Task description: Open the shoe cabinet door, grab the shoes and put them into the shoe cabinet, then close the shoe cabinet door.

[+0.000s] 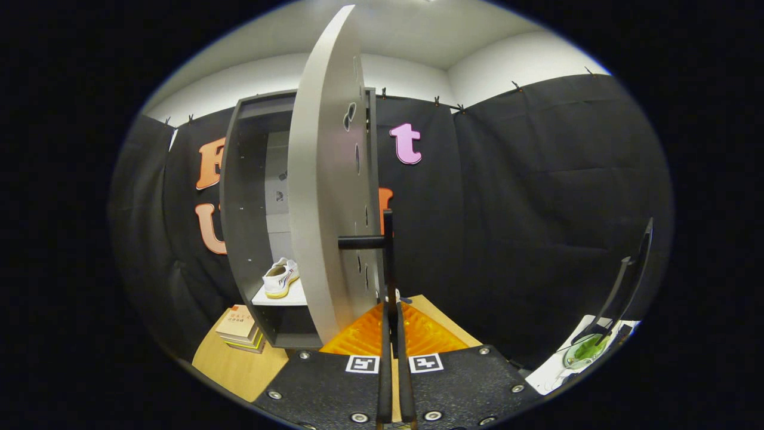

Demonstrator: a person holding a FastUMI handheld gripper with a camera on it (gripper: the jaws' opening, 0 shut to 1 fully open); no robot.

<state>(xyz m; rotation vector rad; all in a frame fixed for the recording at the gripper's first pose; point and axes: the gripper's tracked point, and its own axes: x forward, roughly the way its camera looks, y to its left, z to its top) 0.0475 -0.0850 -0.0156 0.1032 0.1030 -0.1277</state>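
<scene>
A black-draped booth with a light wooden floor [239,370]. A tall dark grey shoe cabinet [245,227] stands open, a white canvas sneaker with a yellow sole [280,278] on its lower shelf. Its pale grey, rigid door panel [325,197] swings ajar. The gripper [394,334] is clenched on the door's slim black bar handle [388,263], likely the firmest hold; the door should swing lightly.

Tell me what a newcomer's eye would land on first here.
First the pale cabinet door, swung open edge-on just ahead of the gripper, whose fingers are closed on the door's dark handle. Then the white shoe on a shelf inside the dark shoe cabinet, with a stack of books at its foot.
</scene>
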